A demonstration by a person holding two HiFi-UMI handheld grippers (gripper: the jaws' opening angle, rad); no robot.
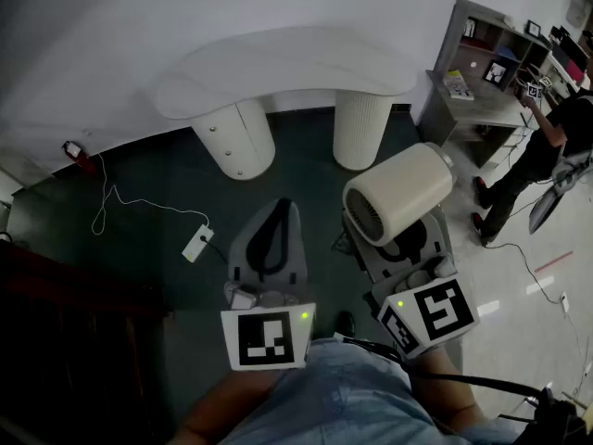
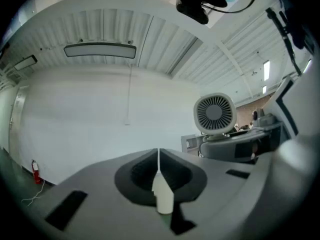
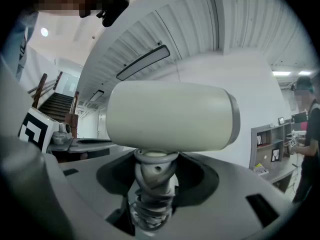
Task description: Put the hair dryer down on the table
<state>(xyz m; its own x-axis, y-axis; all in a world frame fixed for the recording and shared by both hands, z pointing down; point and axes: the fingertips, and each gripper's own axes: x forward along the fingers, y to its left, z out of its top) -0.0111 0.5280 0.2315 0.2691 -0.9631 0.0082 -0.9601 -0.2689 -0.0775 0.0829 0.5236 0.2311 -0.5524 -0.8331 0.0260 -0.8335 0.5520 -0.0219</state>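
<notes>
Right gripper (image 1: 412,248) clamps the hair dryer (image 1: 398,193) by its handle; left gripper (image 1: 269,239) is closed on nothing.
I'd carry it level to the white table (image 1: 278,68), rest it, then let go.

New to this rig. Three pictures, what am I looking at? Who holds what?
No robot: a person holds a two-jaw gripper in each hand. The head view looks down from the person's head; the other two cameras ride on the grippers, looking along their jaws. The left gripper is shut and empty. The right gripper clamps the handle of a cream hair dryer, not yet set down. Ahead stands a white table; nothing shows on its top.
</notes>
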